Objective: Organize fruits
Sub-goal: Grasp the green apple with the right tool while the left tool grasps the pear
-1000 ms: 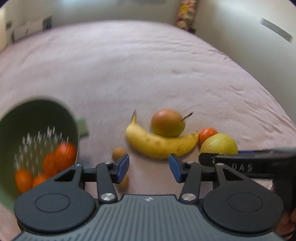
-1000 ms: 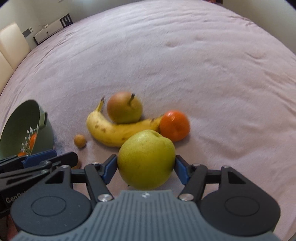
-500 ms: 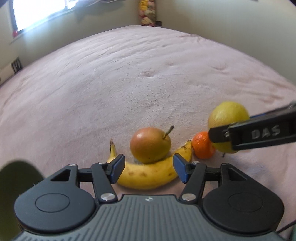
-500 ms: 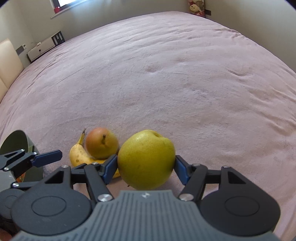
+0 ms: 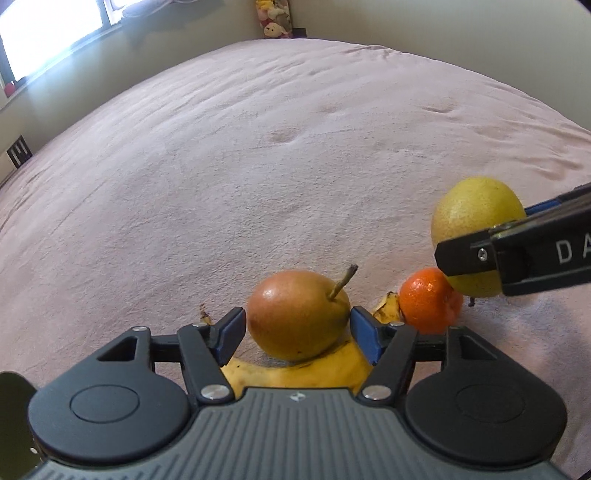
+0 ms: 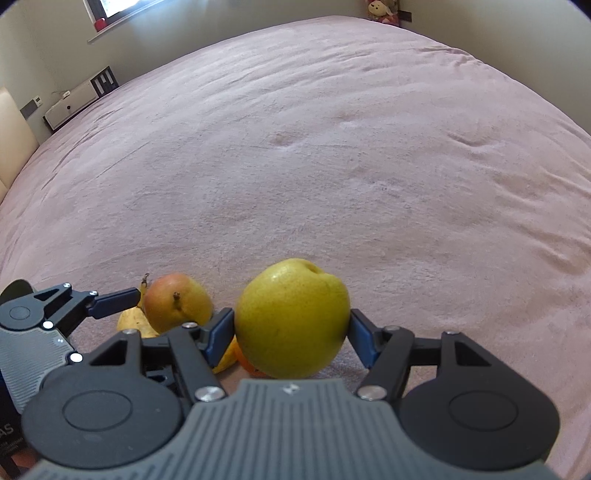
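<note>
A reddish-yellow pear [image 5: 297, 314] with a stem lies against a banana [image 5: 295, 374] on the pink bedspread [image 5: 258, 166]. My left gripper [image 5: 297, 334] straddles this pear; its jaws are opening and the blue pads stand just clear of the fruit on both sides. An orange mandarin [image 5: 428, 301] sits to the right of the banana's tip. My right gripper [image 6: 291, 338] is shut on a yellow-green pear [image 6: 291, 317], lifted above the mandarin. The same yellow-green pear [image 5: 476, 225] shows at the right of the left wrist view. The reddish pear [image 6: 175, 302] also appears at the left of the right wrist view.
A sliver of the dark green colander [image 5: 13, 391] shows at the lower left edge. Soft toys [image 5: 275, 18] stand at the far end of the bed. A white box [image 6: 74, 101] stands by the wall on the left. The bedspread stretches far ahead.
The left gripper swung right, away from the colander, came down over the reddish pear and widened its jaws. The right gripper lifted the yellow-green pear off the bed.
</note>
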Demonstrator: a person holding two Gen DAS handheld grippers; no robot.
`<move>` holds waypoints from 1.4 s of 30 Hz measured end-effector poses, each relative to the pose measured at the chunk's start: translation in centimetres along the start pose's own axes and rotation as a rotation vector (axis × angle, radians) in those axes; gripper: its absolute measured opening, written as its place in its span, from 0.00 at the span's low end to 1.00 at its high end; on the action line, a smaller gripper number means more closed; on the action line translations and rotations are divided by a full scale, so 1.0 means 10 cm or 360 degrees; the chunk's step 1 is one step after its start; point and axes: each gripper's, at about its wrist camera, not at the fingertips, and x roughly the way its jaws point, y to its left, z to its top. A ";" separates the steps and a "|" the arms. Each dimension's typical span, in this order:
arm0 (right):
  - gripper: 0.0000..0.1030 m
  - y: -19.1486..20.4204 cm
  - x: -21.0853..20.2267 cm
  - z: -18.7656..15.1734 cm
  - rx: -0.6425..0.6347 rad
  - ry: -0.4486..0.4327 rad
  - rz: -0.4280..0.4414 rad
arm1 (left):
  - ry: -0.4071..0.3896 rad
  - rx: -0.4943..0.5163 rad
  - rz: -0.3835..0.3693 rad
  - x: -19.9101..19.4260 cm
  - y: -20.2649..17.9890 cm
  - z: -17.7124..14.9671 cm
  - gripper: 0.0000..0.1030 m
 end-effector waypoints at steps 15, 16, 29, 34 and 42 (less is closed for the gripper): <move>0.62 -0.05 0.06 0.07 0.0020 -0.0009 -0.0011 | 0.0006 0.0046 0.0036 0.15 -0.03 0.21 0.76; 0.62 -0.06 0.06 0.07 0.0025 -0.0007 -0.0016 | 0.0028 0.0069 0.0041 0.18 -0.05 0.22 0.75; 0.62 -0.16 0.13 0.08 0.0078 0.0025 -0.0034 | 0.0098 0.0153 0.0132 0.38 -0.12 0.19 0.75; 0.62 -0.19 0.16 0.07 0.0100 0.0044 -0.0049 | -0.0013 0.0139 0.0130 0.37 -0.11 0.12 0.77; 0.62 -0.21 0.16 0.07 0.0119 0.0055 -0.0044 | -0.0013 0.0204 0.0185 0.40 -0.22 0.14 0.73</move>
